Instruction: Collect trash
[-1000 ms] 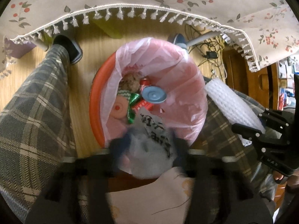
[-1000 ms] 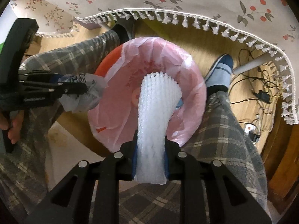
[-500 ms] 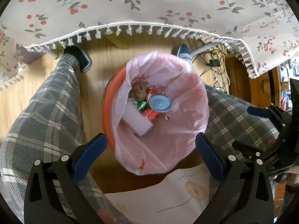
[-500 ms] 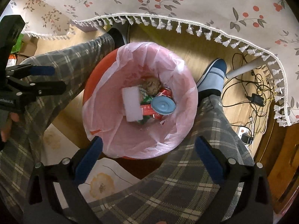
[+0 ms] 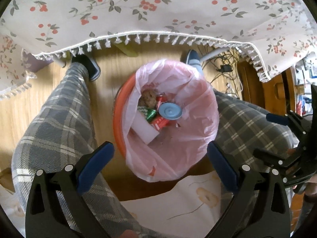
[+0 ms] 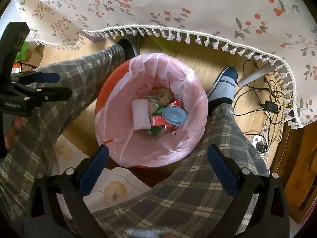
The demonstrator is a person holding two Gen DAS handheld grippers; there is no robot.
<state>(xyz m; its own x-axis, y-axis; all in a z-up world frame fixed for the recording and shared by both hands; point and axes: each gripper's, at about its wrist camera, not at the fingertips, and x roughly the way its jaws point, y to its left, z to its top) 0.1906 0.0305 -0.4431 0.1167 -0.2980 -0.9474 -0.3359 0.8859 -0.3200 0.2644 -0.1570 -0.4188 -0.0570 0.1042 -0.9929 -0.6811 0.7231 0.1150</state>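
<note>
An orange bin lined with a pink bag (image 5: 198, 123) (image 6: 118, 107) stands on the floor between the person's legs. Inside lie a white foam net sleeve (image 5: 144, 130) (image 6: 140, 117), a blue round lid (image 5: 170, 112) (image 6: 174, 116), red and green wrappers (image 5: 158, 122) (image 6: 157, 120) and a brown crumpled lump (image 5: 147, 99) (image 6: 163, 96). My left gripper (image 5: 160, 156) is open and empty above the bin's near rim; it also shows at the left of the right wrist view (image 6: 53, 86). My right gripper (image 6: 158, 158) is open and empty above the bin; it shows at the right of the left wrist view (image 5: 271, 132).
A table with a floral fringed cloth (image 5: 158, 15) (image 6: 178, 10) overhangs the far side. The person's plaid legs (image 5: 59, 119) (image 6: 218, 158) flank the bin, with shoes (image 6: 225, 81) on the wooden floor. Cables and plugs (image 6: 265, 103) lie at right. A floral mat (image 5: 188, 198) lies near me.
Both grippers opened and dropped their trash into the bin: the white foam sleeve from the right, a crumpled plastic bag from the left. Both have since lifted back, away from the bin.
</note>
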